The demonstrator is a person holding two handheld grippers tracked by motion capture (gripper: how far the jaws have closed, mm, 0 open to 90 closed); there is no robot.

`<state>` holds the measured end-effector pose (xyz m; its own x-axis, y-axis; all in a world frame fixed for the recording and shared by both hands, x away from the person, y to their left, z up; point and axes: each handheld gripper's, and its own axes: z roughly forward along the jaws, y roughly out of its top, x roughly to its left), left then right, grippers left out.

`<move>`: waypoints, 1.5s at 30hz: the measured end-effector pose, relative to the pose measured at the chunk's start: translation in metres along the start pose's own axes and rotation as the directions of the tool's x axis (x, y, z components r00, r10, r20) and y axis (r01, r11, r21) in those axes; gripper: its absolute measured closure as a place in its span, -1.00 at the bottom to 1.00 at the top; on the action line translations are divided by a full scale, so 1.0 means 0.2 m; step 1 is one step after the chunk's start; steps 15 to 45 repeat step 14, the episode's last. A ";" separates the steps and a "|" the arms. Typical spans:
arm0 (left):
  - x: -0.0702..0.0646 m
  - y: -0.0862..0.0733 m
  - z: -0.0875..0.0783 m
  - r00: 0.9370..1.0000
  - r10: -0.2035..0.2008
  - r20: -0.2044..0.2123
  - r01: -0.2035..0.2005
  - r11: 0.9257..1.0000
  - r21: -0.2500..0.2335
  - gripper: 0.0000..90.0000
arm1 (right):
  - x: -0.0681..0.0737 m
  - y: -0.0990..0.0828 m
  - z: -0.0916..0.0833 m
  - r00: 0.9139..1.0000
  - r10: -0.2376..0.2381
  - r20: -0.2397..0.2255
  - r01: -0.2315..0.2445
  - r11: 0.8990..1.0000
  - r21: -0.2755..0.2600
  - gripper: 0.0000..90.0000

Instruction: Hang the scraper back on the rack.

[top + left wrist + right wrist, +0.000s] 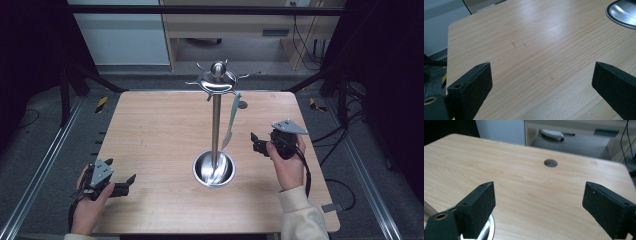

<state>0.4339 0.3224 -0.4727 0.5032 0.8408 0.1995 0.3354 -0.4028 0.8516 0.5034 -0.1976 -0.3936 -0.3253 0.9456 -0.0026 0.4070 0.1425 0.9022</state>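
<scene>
A steel utensil stand [216, 120] rises from a round dished base [214, 168] at the middle of the wooden table [150, 130]. From one of its top hooks [218, 80] hangs a pale green spatula [231, 122]. My left gripper [131, 181] rests near the table's front left corner, open, with bare wood between its jaws [541, 75]. My right gripper [254, 142] is held just right of the stand's base, open and holding nothing [539, 195]. The base's rim [621, 15] shows at the top right of the left gripper view.
A round cable hole [242, 104] pierces the table behind the stand, seen also as the hole [550, 163] in the right gripper view. Desks and cabling stand beyond the table's far edge. Metal rails run along both sides.
</scene>
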 end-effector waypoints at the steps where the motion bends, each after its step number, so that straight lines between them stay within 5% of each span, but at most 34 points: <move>1: 0.00 0.00 0.00 1.000 0.001 0.000 -0.001 1.000 0.001 -0.94 | 0.00 -0.03 0.01 1.000 0.011 0.004 -0.011 1.000 0.003 -0.71; 14: 0.01 0.00 0.00 1.000 -0.002 -0.005 0.002 1.000 0.000 -0.94 | -0.04 -0.27 0.12 0.999 0.052 0.000 -0.052 0.987 0.149 -0.73; 45: 0.01 0.00 0.00 1.000 -0.002 -0.005 0.002 1.000 0.000 -0.94 | -0.04 -0.27 0.12 0.999 0.052 0.000 -0.052 0.987 0.149 -0.73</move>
